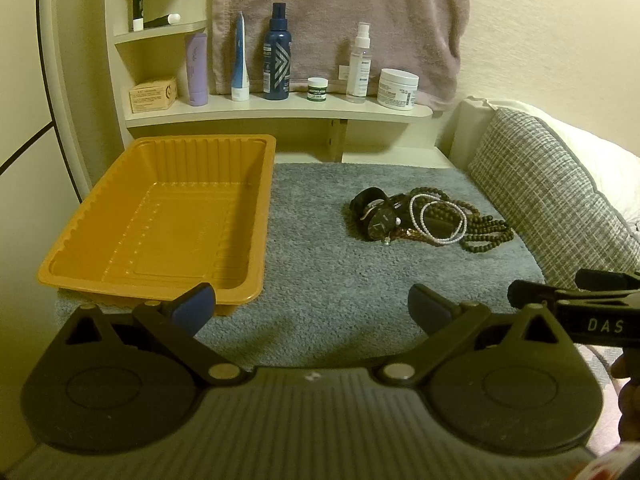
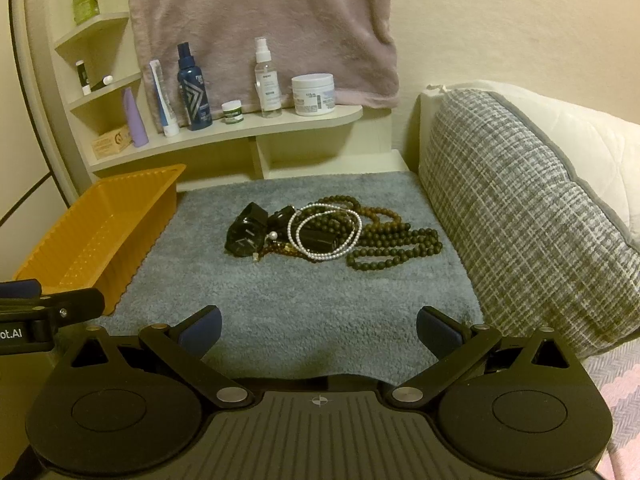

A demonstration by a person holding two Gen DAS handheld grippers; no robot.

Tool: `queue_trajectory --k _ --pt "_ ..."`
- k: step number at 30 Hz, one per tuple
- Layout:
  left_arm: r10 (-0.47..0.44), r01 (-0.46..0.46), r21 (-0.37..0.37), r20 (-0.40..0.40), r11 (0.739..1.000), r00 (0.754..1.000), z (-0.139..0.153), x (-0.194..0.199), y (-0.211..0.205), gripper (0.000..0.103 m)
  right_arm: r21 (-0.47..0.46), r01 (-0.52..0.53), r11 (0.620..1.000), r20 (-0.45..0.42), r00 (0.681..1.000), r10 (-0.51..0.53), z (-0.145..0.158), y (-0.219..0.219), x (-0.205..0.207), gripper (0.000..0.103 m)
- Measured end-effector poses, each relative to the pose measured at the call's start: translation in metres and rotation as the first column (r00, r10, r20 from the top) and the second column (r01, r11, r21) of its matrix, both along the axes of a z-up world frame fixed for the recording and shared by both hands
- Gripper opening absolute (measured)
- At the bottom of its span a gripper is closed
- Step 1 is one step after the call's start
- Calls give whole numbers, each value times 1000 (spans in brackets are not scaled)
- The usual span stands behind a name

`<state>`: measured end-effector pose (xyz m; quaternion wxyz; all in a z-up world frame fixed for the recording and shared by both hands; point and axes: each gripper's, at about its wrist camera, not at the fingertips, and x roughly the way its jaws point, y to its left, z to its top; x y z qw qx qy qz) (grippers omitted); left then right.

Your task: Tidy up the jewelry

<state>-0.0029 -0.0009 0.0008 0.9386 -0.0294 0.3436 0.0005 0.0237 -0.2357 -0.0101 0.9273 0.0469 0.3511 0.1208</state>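
A pile of jewelry [image 2: 332, 232] lies on a grey mat [image 2: 304, 304]: dark bead necklaces [image 2: 400, 244], a white pearl strand [image 2: 320, 236] and black watches [image 2: 246, 232]. The pile also shows in the left wrist view [image 1: 428, 220]. An empty orange tray [image 1: 168, 224] stands on the mat's left side and shows in the right wrist view [image 2: 92, 232]. My left gripper [image 1: 312, 310] is open and empty, near the tray's front corner. My right gripper [image 2: 318, 330] is open and empty, in front of the pile and apart from it.
A shelf [image 2: 240, 128] behind the mat holds bottles, tubes and jars under a hanging pink towel [image 2: 260, 28]. A grey checked cushion [image 2: 532, 220] borders the mat on the right. The right gripper's body [image 1: 580, 312] shows at the left view's right edge.
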Motion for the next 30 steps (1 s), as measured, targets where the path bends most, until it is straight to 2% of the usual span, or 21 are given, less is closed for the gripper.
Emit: queue_trajectory --k 30 --pt "-4 4 -4 3 1000 1000 3 -1 -6 102 2 2 1000 -3 1000 -2 -1 0 -1 103"
